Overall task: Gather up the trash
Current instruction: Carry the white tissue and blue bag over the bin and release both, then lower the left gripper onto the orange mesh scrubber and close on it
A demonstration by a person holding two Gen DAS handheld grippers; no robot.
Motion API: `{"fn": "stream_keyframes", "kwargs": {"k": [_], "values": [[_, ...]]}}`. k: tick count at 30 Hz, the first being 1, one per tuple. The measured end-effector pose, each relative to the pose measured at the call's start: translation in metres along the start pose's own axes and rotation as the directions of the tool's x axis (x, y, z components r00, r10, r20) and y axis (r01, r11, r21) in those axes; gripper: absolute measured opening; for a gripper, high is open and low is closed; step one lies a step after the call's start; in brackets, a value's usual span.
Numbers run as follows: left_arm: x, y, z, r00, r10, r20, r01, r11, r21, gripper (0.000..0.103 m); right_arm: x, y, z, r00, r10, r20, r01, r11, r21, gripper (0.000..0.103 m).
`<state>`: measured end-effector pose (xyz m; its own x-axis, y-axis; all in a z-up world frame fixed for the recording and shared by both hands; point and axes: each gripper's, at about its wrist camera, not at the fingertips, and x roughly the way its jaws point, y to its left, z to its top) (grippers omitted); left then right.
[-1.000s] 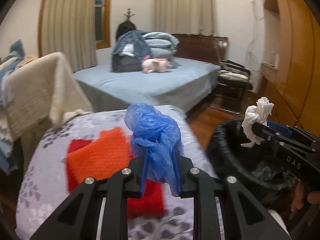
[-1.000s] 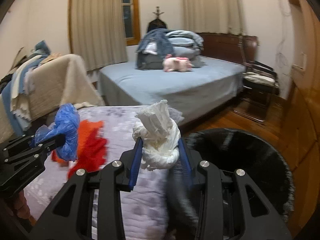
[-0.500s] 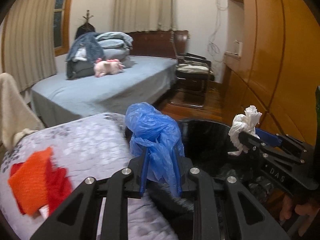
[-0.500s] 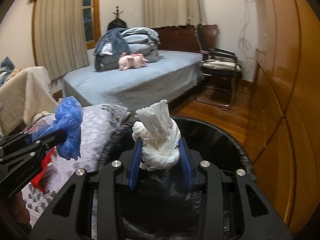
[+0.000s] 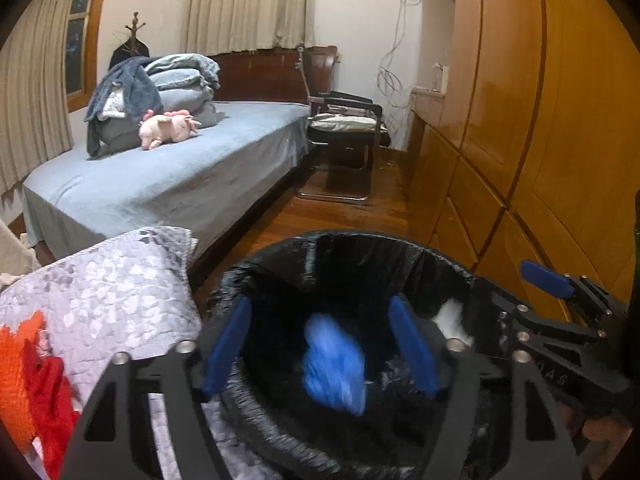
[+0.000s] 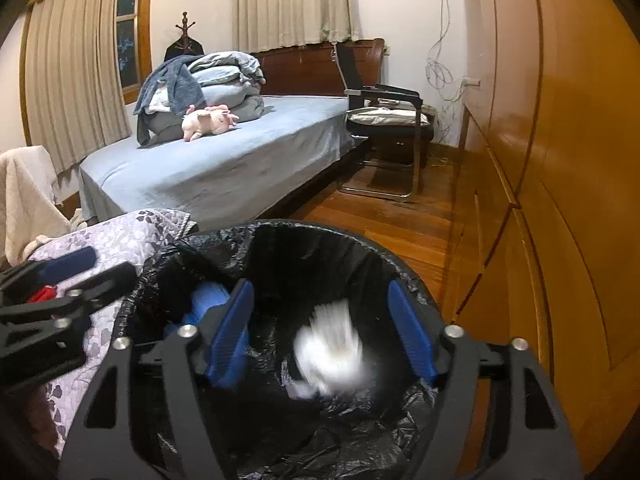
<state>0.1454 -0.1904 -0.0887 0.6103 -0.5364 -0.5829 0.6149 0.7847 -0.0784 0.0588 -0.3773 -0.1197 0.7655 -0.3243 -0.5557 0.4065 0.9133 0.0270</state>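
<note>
Both wads (image 5: 334,364) below hand-held grippers (image 5: 326,346)

Dim, warm indoor light; glare streaks the glossy orange-brown wooden wardrobe (image 5: 520,120) at right. Fisheye bends edges, corners vignette black; lower-centre objects smear with motion blur.

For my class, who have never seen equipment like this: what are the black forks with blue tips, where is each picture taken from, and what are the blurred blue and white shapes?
No robot here: a person holds a hand-held gripper in each hand, each with a camera looking along its two fingers. One picture comes from the left gripper, the other from the right gripper. Both are over a bin lined with a black bag, beside a patterned quilt. Both sets of jaws are opening. The blue plastic bag and the white tissue wad are blurred, apparently dropping in. Nothing is gripped.
</note>
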Motion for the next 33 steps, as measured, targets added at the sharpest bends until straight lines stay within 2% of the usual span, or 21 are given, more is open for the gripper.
{"fn": "stream_keyframes", "kwargs": {"k": [2,4,8,13,17,21,23,28,31,33], "values": [[-0.005,0.014,-0.002,1.0,0.028,0.005,-0.028,1.0,-0.003,0.08,-0.003,0.0,-0.002,0.999,-0.028,0.017,0.028,1.0,0.008,0.093],[-0.014,0.028,-0.004,0.997,0.071,0.019,-0.071,0.997,-0.005,0.087,-0.005,0.003,-0.003,0.999,-0.042,0.028,0.042,0.999,0.007,0.096],[-0.04,0.052,-0.014,0.99,0.135,0.034,-0.134,0.991,-0.026,0.093,-0.007,0.018,-0.001,1.0,-0.007,0.027,0.007,1.0,0.005,0.098],[-0.078,0.086,-0.035,0.971,0.234,0.039,-0.23,0.97,-0.083,0.095,-0.015,0.056,0.002,0.997,0.063,0.033,-0.062,0.997,-0.035,0.098],[-0.106,0.119,-0.048,0.947,0.32,0.04,-0.312,0.941,-0.134,0.096,-0.022,0.098,0.003,0.989,0.143,0.031,-0.14,0.987,-0.081,0.098],[-0.132,0.156,-0.063,0.91,0.414,0.032,-0.402,0.898,-0.178,0.096,-0.029,0.14,0.001,0.975,0.223,0.018,-0.219,0.968,-0.125,0.098],[-0.143,0.176,-0.072,0.886,0.463,0.02,-0.45,0.869,-0.205,0.096,-0.033,0.161,-0.002,0.966,0.257,0.01,-0.253,0.957,-0.144,0.098],[-0.162,0.217,-0.093,0.84,0.543,-0.018,-0.528,0.808,-0.263,0.096,-0.035,0.207,-0.009,0.944,0.329,-0.024,-0.328,0.927,-0.179,0.098],[-0.166,0.232,-0.103,0.827,0.561,-0.039,-0.548,0.788,-0.279,0.095,-0.035,0.23,-0.015,0.934,0.354,-0.044,-0.355,0.912,-0.207,0.098],[-0.163,0.239,-0.109,0.826,0.56,-0.055,-0.551,0.784,-0.287,0.093,-0.034,0.24,-0.019,0.931,0.361,-0.058,-0.364,0.905,-0.221,0.098]]}}
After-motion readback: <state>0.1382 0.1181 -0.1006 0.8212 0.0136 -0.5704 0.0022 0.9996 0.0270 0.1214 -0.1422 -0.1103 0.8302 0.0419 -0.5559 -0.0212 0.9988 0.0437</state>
